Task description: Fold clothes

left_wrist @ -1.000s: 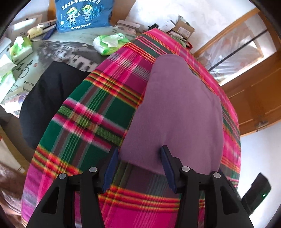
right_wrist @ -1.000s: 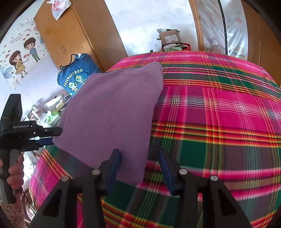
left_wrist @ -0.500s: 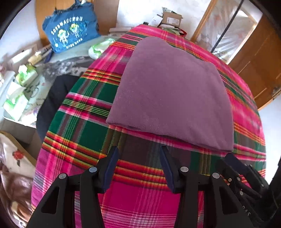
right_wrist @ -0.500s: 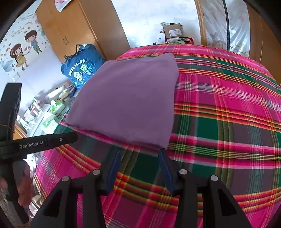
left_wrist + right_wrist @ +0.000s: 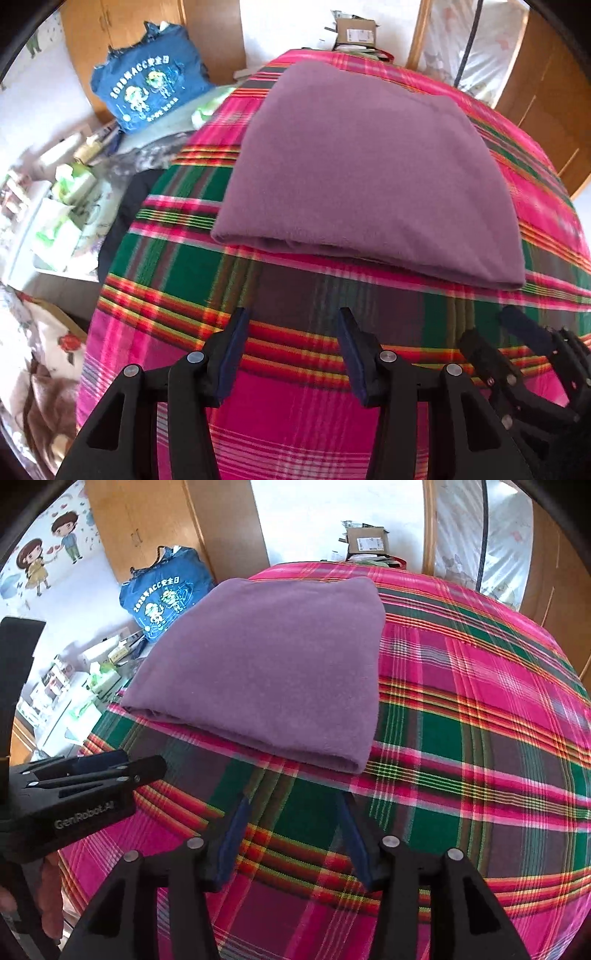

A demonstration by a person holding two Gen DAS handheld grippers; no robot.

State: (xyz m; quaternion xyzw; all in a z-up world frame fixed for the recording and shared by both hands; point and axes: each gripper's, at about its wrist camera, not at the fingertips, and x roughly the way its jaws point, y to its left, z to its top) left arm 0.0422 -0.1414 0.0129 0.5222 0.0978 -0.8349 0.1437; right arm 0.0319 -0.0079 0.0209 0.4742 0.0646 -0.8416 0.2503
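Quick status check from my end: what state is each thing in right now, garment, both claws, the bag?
Purple fleece garment: folded into a flat rectangle, lying on the plaid bedspread, not held.
Left claw: open, nothing between its pads, short of the garment's near edge.
Right claw: jaws opening, nothing between them, also short of the garment.
Blue printed tote bag: upright beyond the bed.

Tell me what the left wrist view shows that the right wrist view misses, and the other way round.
Only the left wrist view shows the floral cloth beside the bed. Only the right wrist view shows the cartoon wall sticker and a hand holding the left claw. Both show the folded purple garment on the plaid bedspread, the blue bag, and both claws empty, the right claw opening.
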